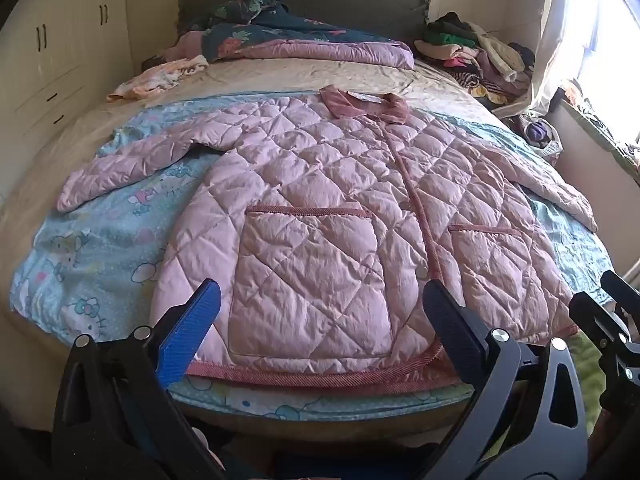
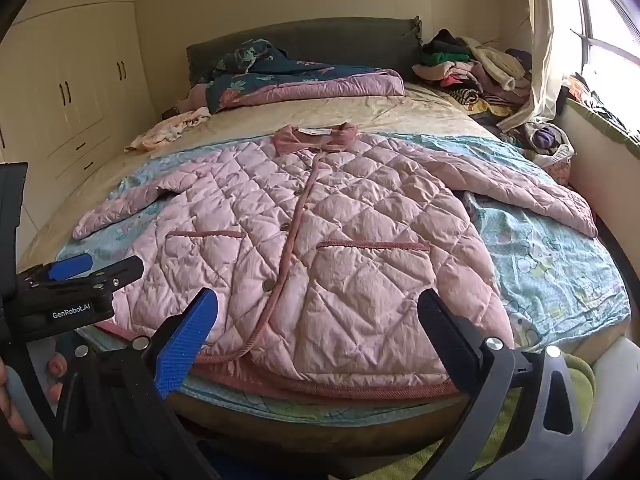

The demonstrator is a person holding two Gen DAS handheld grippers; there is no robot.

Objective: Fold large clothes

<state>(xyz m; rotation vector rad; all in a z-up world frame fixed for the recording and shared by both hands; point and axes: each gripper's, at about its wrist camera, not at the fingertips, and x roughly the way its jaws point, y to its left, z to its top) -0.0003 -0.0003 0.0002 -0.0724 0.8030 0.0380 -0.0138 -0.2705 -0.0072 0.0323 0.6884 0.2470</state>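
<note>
A large pink quilted jacket (image 1: 320, 200) lies flat and face up on a light blue cartoon sheet (image 1: 80, 248) on the bed, collar far, hem near, both sleeves spread out. It also shows in the right wrist view (image 2: 320, 240). My left gripper (image 1: 320, 320) is open and empty, hovering over the hem at the left pocket. My right gripper (image 2: 320, 324) is open and empty over the hem near the button placket. The left gripper also shows at the left of the right wrist view (image 2: 96, 268).
A folded purple and dark floral quilt (image 1: 304, 40) lies at the headboard. A pile of clothes (image 1: 480, 52) sits at the far right corner. A small peach garment (image 1: 156, 76) lies far left. Wardrobes (image 2: 60, 80) stand left, a window and curtain (image 2: 560, 40) right.
</note>
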